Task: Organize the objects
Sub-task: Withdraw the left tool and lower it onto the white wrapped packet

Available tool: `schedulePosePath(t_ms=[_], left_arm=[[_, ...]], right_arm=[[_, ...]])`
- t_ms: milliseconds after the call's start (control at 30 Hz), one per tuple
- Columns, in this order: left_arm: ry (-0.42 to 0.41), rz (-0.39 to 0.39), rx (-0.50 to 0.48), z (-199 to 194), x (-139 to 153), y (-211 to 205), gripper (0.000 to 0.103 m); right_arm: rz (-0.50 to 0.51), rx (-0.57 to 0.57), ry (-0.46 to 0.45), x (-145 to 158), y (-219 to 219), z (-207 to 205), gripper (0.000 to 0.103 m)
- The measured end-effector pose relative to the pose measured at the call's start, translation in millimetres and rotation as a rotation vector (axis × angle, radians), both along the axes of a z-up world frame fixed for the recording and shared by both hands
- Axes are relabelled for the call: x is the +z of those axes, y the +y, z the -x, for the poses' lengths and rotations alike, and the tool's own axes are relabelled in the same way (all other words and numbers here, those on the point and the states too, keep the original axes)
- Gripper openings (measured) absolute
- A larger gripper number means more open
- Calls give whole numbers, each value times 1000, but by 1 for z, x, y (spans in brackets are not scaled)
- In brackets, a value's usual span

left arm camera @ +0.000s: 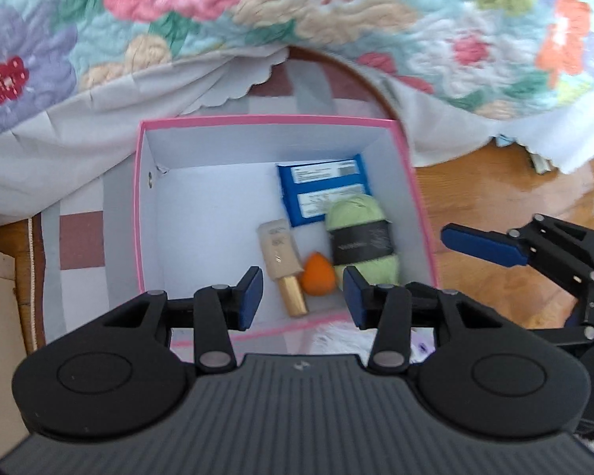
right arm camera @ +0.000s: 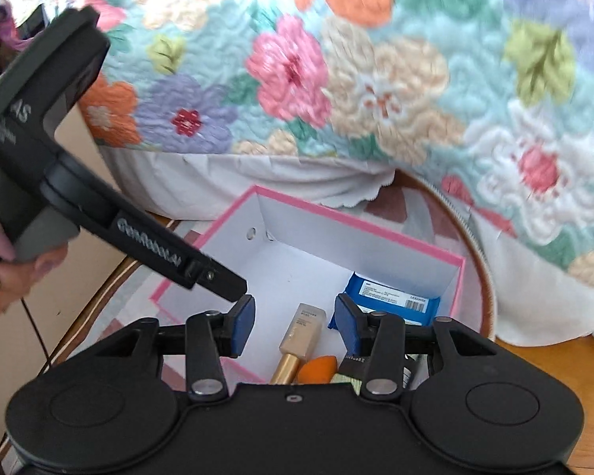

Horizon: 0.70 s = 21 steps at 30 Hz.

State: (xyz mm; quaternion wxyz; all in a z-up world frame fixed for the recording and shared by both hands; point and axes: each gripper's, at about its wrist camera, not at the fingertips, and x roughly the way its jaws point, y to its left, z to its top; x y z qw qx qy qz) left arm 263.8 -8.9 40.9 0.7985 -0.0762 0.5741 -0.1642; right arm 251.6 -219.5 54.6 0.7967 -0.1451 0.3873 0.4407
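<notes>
A pink-rimmed white box [left arm camera: 257, 119] stands on a rug in front of a bed. It holds a blue packet [left arm camera: 320, 190], a green yarn skein [left arm camera: 362, 237] with a black band, a beige tube with a gold cap [left arm camera: 283, 265] and an orange sponge [left arm camera: 317, 279]. My left gripper [left arm camera: 303, 297] is open and empty above the box's near edge. My right gripper [right arm camera: 295, 326] is open and empty over the box [right arm camera: 360, 221]; the tube [right arm camera: 299, 336], sponge [right arm camera: 316, 370] and packet [right arm camera: 392, 297] show between its fingers. The right gripper also shows in the left wrist view [left arm camera: 483, 245].
A floral quilt [left arm camera: 297, 12] and grey bed skirt [left arm camera: 59, 150] hang behind the box. A checked rug [left arm camera: 79, 245] lies on the wooden floor [left arm camera: 495, 198]. Something white and fluffy [left arm camera: 336, 336] lies in front of the box. The left gripper body [right arm camera: 59, 158] crosses the right wrist view.
</notes>
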Motion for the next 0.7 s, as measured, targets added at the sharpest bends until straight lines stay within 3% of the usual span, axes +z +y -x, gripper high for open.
schedulePosePath(t_ms=[233, 433, 700], left_arm=[[-31, -14, -92, 53, 34, -10, 44], [11, 5, -140, 81, 24, -18, 44], [94, -11, -200, 100, -10, -31, 44]], right_arm=[[-22, 63, -35, 23, -28, 41, 60], [-49, 118, -33, 19, -45, 79, 61], [-63, 132, 48, -11, -56, 113, 63]])
